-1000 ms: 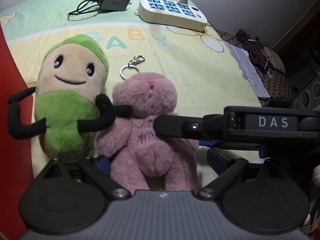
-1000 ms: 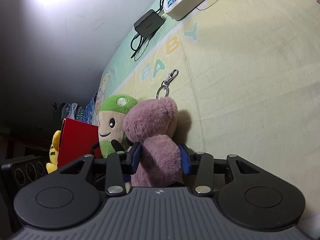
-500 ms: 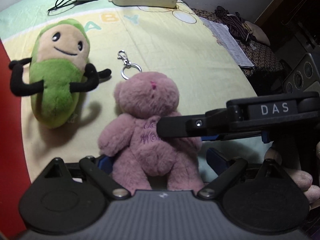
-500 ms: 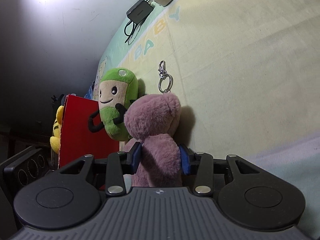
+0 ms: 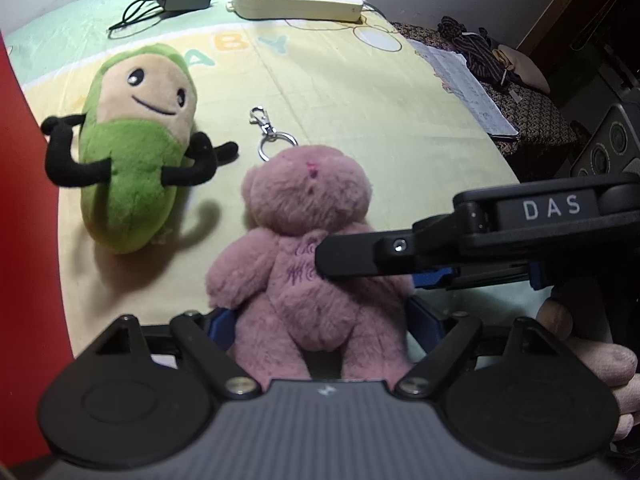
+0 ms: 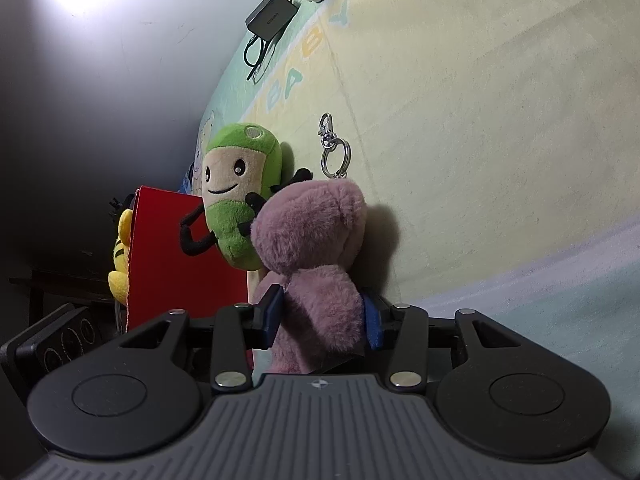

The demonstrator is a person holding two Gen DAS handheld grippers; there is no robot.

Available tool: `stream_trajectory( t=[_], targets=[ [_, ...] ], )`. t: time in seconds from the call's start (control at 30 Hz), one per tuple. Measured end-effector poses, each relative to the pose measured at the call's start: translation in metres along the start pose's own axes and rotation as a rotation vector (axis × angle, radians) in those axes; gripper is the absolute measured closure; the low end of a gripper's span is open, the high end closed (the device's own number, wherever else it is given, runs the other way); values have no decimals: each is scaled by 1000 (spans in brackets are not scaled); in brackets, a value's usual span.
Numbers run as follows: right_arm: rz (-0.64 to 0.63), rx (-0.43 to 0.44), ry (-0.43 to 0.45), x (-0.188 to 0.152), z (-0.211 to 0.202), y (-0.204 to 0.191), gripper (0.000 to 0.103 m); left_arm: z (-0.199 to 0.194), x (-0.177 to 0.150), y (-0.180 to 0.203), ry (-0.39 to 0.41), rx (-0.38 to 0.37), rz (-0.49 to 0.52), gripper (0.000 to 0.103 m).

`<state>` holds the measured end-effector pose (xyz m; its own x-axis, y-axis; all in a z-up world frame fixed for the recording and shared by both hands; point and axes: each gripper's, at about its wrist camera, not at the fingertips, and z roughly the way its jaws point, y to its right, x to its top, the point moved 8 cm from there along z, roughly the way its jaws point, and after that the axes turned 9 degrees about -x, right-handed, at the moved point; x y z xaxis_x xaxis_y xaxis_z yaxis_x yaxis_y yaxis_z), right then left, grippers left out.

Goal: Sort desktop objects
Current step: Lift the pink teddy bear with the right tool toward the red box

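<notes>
Separation has opened between the two toys: a second ago the pink plush bear (image 5: pixel 304 248) lay pressed against the green plush (image 5: pixel 136 148), and now a strip of bare mat (image 5: pixel 360 92) shows between them. That suggests you have pulled the bear clear and can carry it to its place. Your right gripper (image 6: pixel 323 316) is pinching the bear's torso, blue pads sunk into the fur. Your left gripper (image 5: pixel 320 320) straddles the bear's hips with its fingers spread, not squeezing. The bear is fluffy, dusty pink, with purple stitching on its chest and a keyring (image 5: pixel 270 136) at its head. It lies face-up on the mat, just right of the green plush.
</notes>
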<state>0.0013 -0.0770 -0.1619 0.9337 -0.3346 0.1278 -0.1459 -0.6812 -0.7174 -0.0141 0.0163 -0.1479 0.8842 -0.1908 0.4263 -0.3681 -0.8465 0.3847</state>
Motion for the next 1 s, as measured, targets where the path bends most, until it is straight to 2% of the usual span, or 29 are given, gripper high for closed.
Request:
stream_trajectory(
  t=[0.23,0.43,0.77,1.0],
  targets=[
    [-35,9,3,-6,-5,-8,66,-3,-4,9,0,0,29,18],
    [-46,9,36,-13,-16,-10,66,-13,-8,21,20,-2,69,18],
    [-146,-6,141,-27,-44,-32,66,-48,-12,38,106,-25,97,18],
    [-209,17,213,-36,-61,-53,66,-84,-13,41,188,-49,109,18]
  ],
)
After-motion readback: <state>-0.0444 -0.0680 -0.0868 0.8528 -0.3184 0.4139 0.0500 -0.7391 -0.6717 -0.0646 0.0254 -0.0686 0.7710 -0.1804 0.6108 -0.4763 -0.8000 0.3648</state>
